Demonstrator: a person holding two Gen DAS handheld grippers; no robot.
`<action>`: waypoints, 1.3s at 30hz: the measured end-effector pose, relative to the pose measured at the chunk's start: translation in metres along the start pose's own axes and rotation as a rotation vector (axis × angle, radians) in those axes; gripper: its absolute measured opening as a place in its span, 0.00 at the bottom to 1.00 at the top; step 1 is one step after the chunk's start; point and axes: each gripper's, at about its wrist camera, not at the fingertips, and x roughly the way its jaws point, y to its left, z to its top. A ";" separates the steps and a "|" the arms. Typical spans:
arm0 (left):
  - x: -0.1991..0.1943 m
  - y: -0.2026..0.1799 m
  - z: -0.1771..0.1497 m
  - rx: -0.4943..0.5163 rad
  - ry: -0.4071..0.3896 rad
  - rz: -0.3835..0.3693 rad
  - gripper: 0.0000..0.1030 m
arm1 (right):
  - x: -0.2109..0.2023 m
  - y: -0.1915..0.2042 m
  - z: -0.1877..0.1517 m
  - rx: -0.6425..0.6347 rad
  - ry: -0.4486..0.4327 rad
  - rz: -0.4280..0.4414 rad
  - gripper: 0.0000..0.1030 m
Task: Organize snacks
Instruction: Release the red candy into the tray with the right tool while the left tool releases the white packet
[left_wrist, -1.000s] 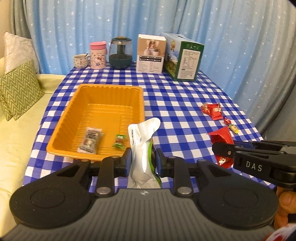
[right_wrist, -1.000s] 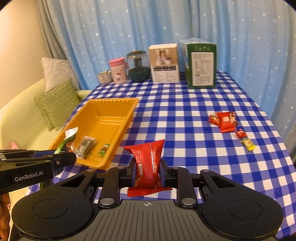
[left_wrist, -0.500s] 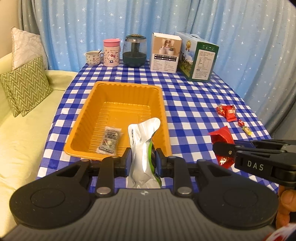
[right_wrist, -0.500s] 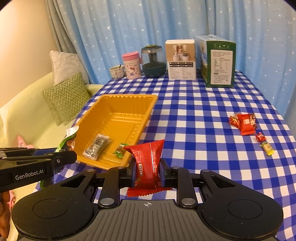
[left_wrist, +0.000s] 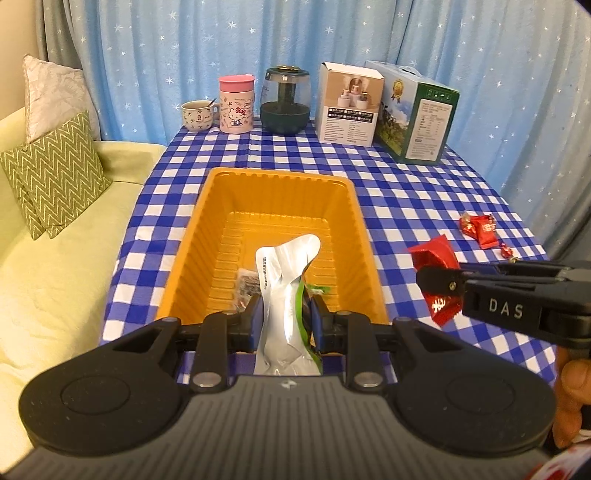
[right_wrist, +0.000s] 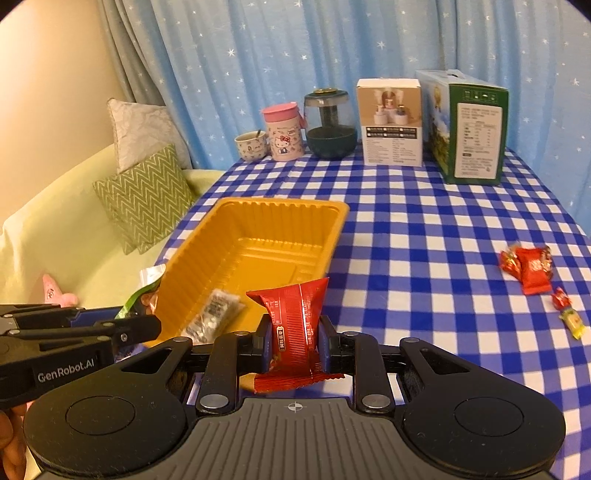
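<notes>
- Your left claw pinches a silver and green snack pouch and holds it upright over the near end of the orange tray.
- Your right claw pinches a red snack packet, just beside the tray's near right corner.
- In the tray lie two snacks: one dark speckled packet and one small green candy, partly hidden behind the pouch.
- On the worktop, well apart to the right, you have four loose snacks: a red packet with a smaller red one touching it, one small red candy and one yellow candy.
- At the far edge stand five things in a row: a cup with a spoon, a pink Hello Kitty tumbler, a dark glass jar, a white box and a green box.
- The writing on the boxes is too small to read.
- The right claw's side reads "DAS"; the left one reads "GenRobot.AI".
- Two cushions lean on the sofa at the left.
</notes>
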 end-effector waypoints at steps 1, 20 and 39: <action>0.003 0.003 0.002 0.003 0.000 0.002 0.23 | 0.004 0.001 0.003 0.001 -0.002 0.003 0.24; 0.076 0.044 0.027 0.093 0.059 0.032 0.23 | 0.075 0.008 0.030 0.018 0.023 0.032 0.24; 0.077 0.051 0.024 0.070 0.034 0.037 0.30 | 0.096 0.007 0.026 0.050 0.055 0.050 0.24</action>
